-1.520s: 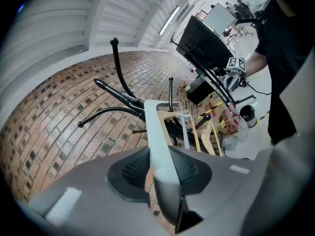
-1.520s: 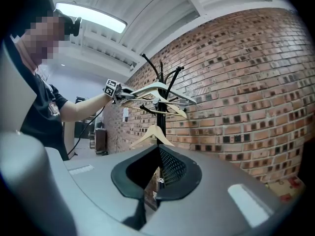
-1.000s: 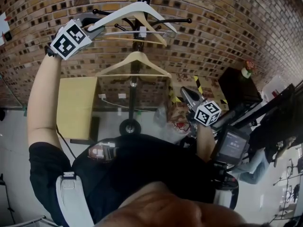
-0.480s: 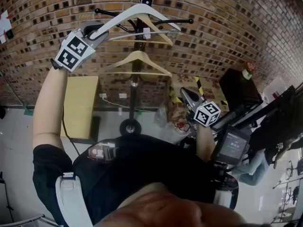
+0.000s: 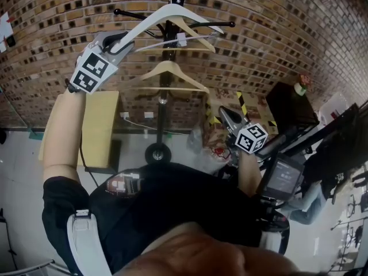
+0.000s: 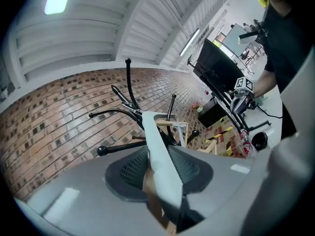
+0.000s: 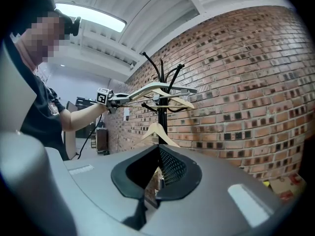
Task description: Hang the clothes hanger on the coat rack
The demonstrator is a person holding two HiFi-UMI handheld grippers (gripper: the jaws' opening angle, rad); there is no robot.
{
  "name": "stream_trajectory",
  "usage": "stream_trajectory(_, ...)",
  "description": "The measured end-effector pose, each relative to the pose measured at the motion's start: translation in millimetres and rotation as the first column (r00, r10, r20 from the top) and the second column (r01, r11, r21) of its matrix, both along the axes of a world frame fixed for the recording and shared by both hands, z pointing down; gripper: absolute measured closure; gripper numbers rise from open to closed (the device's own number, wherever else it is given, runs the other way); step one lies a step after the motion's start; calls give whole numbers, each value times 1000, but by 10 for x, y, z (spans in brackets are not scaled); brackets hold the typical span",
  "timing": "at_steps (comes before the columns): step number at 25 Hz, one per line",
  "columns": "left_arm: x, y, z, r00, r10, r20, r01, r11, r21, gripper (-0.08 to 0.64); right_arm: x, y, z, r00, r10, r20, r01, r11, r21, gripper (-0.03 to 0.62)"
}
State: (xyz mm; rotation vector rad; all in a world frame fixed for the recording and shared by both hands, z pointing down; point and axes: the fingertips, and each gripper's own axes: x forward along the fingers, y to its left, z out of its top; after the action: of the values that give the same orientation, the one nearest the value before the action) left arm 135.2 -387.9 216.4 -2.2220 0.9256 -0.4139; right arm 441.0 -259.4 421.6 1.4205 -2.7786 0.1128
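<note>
White hanger: the white clothes hanger (image 5: 167, 13) is held high against the top of the coat rack (image 5: 163, 105), one arm slanting down to the left. Its hook sits up among the rack's black prongs, and whether it rests on one cannot be told.
Left tool: the left tool (image 5: 118, 39) is raised at arm's length and clamped on the lower end of the hanger's left arm. The left gripper view shows that pale arm (image 6: 160, 166) running out between the two mesh pads towards the prongs (image 6: 129, 82).
Rack load: a wooden hanger (image 5: 167, 71) hangs lower on the pole. A second wooden hanger (image 5: 192, 30) sits just behind the white one, with a thin metal clip bar (image 5: 181, 39) beside it.
Right tool: the right tool (image 5: 227, 115) is held low, near the person's waist and well apart from the rack. Its jaws are drawn together with nothing between them, as the right gripper view (image 7: 156, 181) shows.
From the right: that view looks across at the rack (image 7: 162, 117), with the white hanger (image 7: 152, 90) level with its top and the raised arm reaching in from the left.
Setting: a brick wall (image 5: 259, 33) stands behind the rack. A yellow panel (image 5: 95, 125) leans at its left and a black cabinet (image 5: 290, 105) stands at its right.
</note>
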Motion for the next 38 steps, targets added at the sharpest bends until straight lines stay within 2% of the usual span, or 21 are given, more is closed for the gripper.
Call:
stream_trajectory(6, 52, 41, 63, 999, 14, -50, -10, 998, 63, 426, -10, -13, 17, 1000, -1, 3, 2, 1000, -3, 578)
stream_trajectory(10, 98, 149, 64, 991, 68, -118, -58, 994, 90, 426, -3, -38, 34, 1000, -1, 2, 1, 1000, -8, 578)
stream_trajectory(15, 148, 336, 52, 982, 110, -156, -90, 987, 130, 426, -12, -32, 33, 1000, -3, 0, 3, 1000, -10, 578)
stream_trajectory(20, 108, 506, -20, 955, 156, -251, -119, 981, 156, 406, -19, -57, 63, 1000, -5, 7, 5, 1000, -8, 578)
stream_trajectory(24, -6, 575, -82, 919, 184, -348, -141, 979, 146, 389, -32, -67, 66, 1000, -4, 14, 4, 1000, -6, 578)
stream_trajectory(26, -50, 592, -81, 909, 180, -375, -137, 981, 137, 388, -34, -74, 71, 1000, -5, 12, 5, 1000, -8, 578)
stream_trajectory(29, -49, 557, -73, 916, 167, -363, -121, 982, 147, 388, -47, -77, 72, 1000, -14, 2, 14, 1000, -14, 578)
stream_trajectory(34, -30, 431, -79, 934, 125, -335, -90, 989, 117, 389, -106, -105, 57, 1000, -26, 8, 26, 1000, -8, 578)
stream_trajectory(38, -39, 436, -67, 928, 132, -350, -99, 989, 109, 388, -142, -110, 64, 999, -36, 7, 36, 999, -10, 578)
